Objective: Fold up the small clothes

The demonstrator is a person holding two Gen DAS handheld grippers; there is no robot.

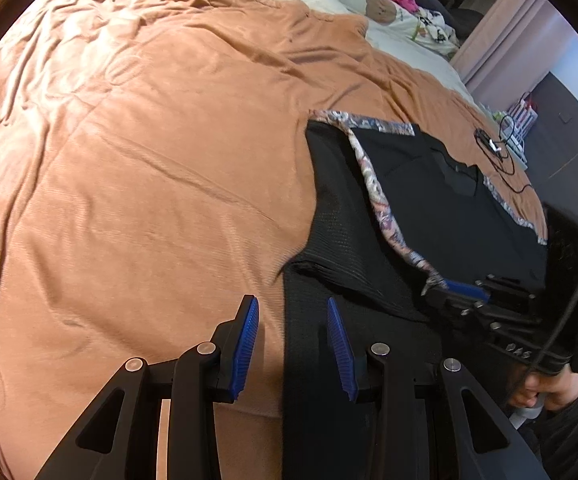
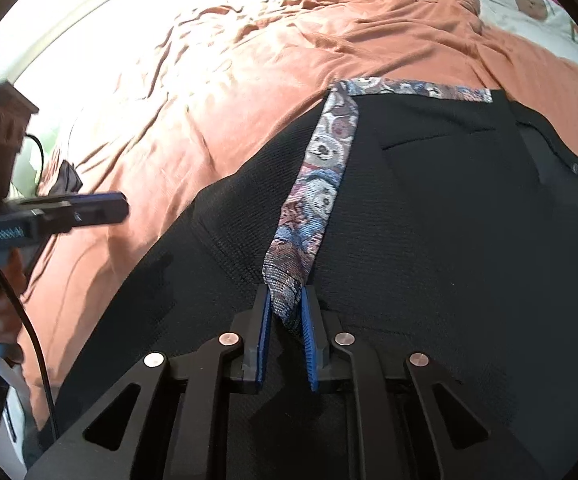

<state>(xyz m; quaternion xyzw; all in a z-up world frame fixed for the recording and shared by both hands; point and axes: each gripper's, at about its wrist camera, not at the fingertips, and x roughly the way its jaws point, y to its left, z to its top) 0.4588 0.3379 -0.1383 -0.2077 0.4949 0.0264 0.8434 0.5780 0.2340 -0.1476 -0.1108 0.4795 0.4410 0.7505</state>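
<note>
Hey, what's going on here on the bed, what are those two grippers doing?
A person is folding a black garment with patterned trim, spread on an orange blanket. The right gripper is shut on the near end of the trim. The left gripper hovers open over the garment's left edge, gripping nothing yet.
</note>
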